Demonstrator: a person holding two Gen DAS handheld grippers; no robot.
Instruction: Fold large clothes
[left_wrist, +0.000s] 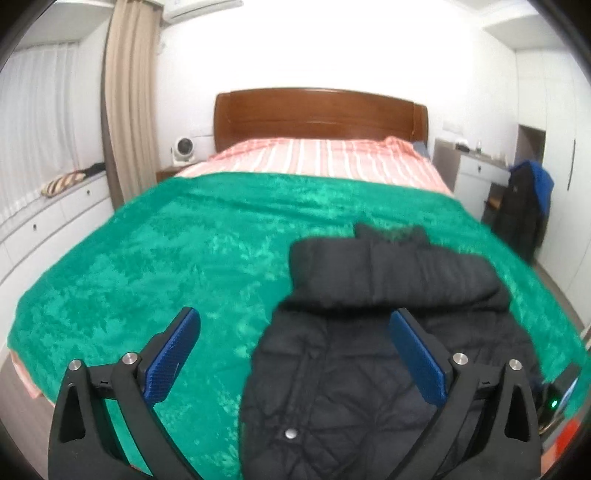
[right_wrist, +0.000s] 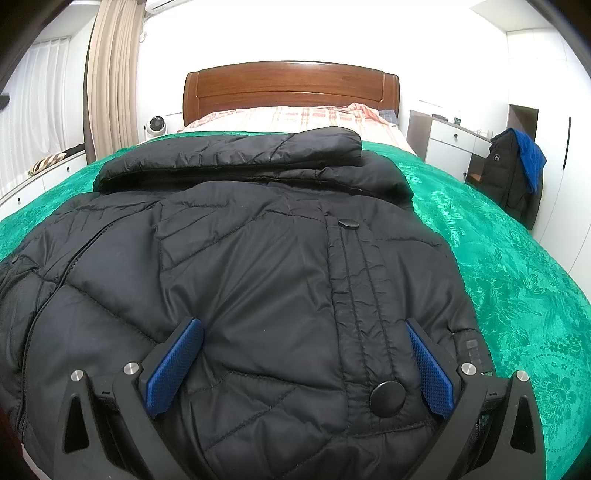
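Step in hand: looks like a pause between folds; the black puffer jacket (right_wrist: 258, 266) lies front-up on the green bedspread (right_wrist: 517, 258), and neither tool has hold of it.
Jacket: toward the foot of the bed, right of centre as the left camera shows it; the far end, a hood or sleeve, I can't tell which, is already doubled back across the chest.
Placket: runs down the front, snap buttons (right_wrist: 387, 398) showing, one close by the right tool.
Left hand-held gripper (left_wrist: 295, 354): jaws spread wide, nothing between them, poised above the jacket's left edge where it meets bedspread.
Right hand-held gripper (right_wrist: 304, 363): also wide apart and empty, low over the jacket's near hem.
Pose: both tools point up the bed toward the wooden headboard (right_wrist: 291, 88), level and side by side.
Next move, my guess: each needs to drop onto a near corner of the hem, pinch the padded cloth and carry it up toward the collar.
Watch for: slippery, thick quilting; a shallow pinch may slide off.
Elsewhere: another dark coat (right_wrist: 513, 173) hangs by the white desk (right_wrist: 448, 142), well apart.
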